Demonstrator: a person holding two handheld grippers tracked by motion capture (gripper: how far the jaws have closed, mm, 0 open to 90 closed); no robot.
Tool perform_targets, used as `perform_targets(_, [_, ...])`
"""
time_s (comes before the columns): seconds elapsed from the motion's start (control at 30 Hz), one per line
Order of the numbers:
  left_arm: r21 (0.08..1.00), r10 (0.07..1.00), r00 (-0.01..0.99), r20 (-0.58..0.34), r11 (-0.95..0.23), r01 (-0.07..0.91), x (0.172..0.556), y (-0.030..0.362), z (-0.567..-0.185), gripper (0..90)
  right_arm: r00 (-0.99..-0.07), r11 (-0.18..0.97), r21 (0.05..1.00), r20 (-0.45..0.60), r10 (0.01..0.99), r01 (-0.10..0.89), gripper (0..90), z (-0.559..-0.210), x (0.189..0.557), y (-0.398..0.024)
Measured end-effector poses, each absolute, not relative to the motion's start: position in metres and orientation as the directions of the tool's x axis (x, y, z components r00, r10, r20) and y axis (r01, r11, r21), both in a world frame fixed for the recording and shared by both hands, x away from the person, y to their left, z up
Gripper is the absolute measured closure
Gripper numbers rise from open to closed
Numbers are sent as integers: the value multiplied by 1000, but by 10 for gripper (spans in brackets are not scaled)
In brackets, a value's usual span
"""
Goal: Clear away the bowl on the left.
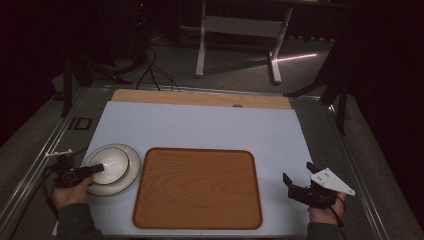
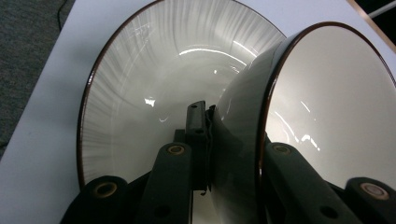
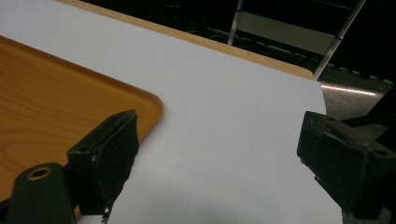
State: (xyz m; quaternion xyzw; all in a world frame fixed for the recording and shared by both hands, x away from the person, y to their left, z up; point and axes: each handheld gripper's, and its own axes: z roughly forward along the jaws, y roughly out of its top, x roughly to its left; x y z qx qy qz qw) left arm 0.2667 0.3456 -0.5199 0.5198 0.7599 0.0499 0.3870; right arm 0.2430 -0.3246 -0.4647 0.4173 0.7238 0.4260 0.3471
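The left gripper (image 1: 98, 168) has its fingers (image 2: 196, 122) clamped on the near wall of a white bowl (image 1: 108, 164), one finger outside against the curved wall and the other inside past the dark-edged rim. The bowl sits in a white plate (image 1: 131, 172) with a brown rim, at about nine o'clock on the table (image 1: 200, 127), just left of the wooden tray (image 1: 197, 187). In the left gripper view the bowl (image 2: 327, 107) looks tipped against the plate (image 2: 140, 84), though the camera's own roll may account for some of that.

The step in hand seems to be lifting the bowl off the plate, probably towards the tray at three o'clock from it. To do it well, the pinch should stay deep on the wall rather than at the lip, since glazed ceramic slips easily. The lift should go straight up until the bowl's foot clears the plate rim, and only then travel sideways, so the plate is not dragged along. Keeping the bowl level matters, because a one-sided hold lets it swing.

The right gripper (image 1: 300, 181) rests at about four o'clock, fingers (image 3: 109, 154) spread wide and empty over bare table beside the tray's corner (image 3: 93, 102); it could steady the plate.
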Motion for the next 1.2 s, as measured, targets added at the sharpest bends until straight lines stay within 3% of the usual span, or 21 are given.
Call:
perform_targets(0.33, [496, 834, -169, -525, 461, 736, 265, 347, -518, 802, -408, 285, 908, -146, 901, 306, 123, -464, 243, -325])
perform_targets(0.9, [579, 820, -29, -571, 428, 694, 264, 340, -503, 802, -401, 272, 912, -135, 906, 307, 122, -464, 243, -328])
perform_targets(1.2, [644, 846, 44, -532, 370, 670, 263, 329, -490, 801, -400, 271, 912, -135, 907, 308, 123, -464, 242, -328])
